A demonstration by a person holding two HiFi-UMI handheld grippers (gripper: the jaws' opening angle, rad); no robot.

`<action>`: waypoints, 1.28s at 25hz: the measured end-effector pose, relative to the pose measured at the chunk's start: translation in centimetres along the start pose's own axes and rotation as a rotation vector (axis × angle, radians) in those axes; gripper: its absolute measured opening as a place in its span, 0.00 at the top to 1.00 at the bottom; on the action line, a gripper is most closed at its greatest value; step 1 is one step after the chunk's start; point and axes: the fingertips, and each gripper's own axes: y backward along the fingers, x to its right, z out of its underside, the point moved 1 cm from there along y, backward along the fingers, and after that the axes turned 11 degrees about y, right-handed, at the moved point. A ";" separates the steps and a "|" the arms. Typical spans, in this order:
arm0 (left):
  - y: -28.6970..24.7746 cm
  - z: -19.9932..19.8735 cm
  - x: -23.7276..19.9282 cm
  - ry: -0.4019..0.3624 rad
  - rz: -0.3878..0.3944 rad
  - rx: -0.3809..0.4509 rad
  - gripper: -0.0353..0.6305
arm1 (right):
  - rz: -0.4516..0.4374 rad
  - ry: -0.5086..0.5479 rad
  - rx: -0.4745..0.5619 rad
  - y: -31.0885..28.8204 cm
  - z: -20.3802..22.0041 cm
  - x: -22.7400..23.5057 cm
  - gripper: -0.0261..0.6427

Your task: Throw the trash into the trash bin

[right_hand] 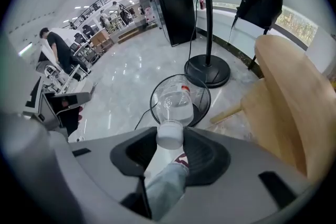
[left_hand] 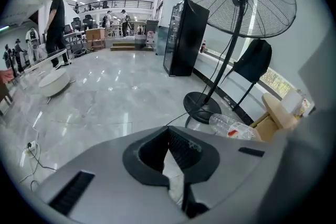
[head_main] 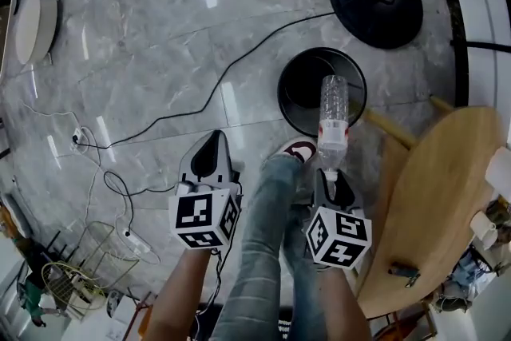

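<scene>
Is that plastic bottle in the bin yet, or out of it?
Out. The right gripper grips the bottle by its cap, in the air above the bin.

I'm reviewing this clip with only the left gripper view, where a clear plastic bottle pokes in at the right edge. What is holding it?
Observer: The right claw grips the clear plastic bottle by its white cap, as the right gripper view shows.
Operator: Is it at the bin?
Observer: In the head view the bottle's body overlaps the mouth of the round black trash bin. I cannot tell how high above it the bottle is.
Operator: Anything else nearby?
Observer: A leg in blue jeans, with its red-and-white shoe next to the bin's near edge in that view.
</scene>
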 end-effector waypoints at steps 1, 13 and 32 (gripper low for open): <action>-0.1 -0.1 -0.2 0.004 -0.003 -0.003 0.92 | -0.005 -0.001 0.000 -0.3 -0.2 -0.2 0.72; -0.8 -1.5 1.1 -0.016 0.020 -0.012 0.92 | 0.015 -0.092 0.104 0.0 -3.4 1.5 0.58; 1.9 0.8 13.3 -0.177 0.216 -0.034 0.92 | 0.172 -0.285 0.246 10.1 1.4 8.7 0.59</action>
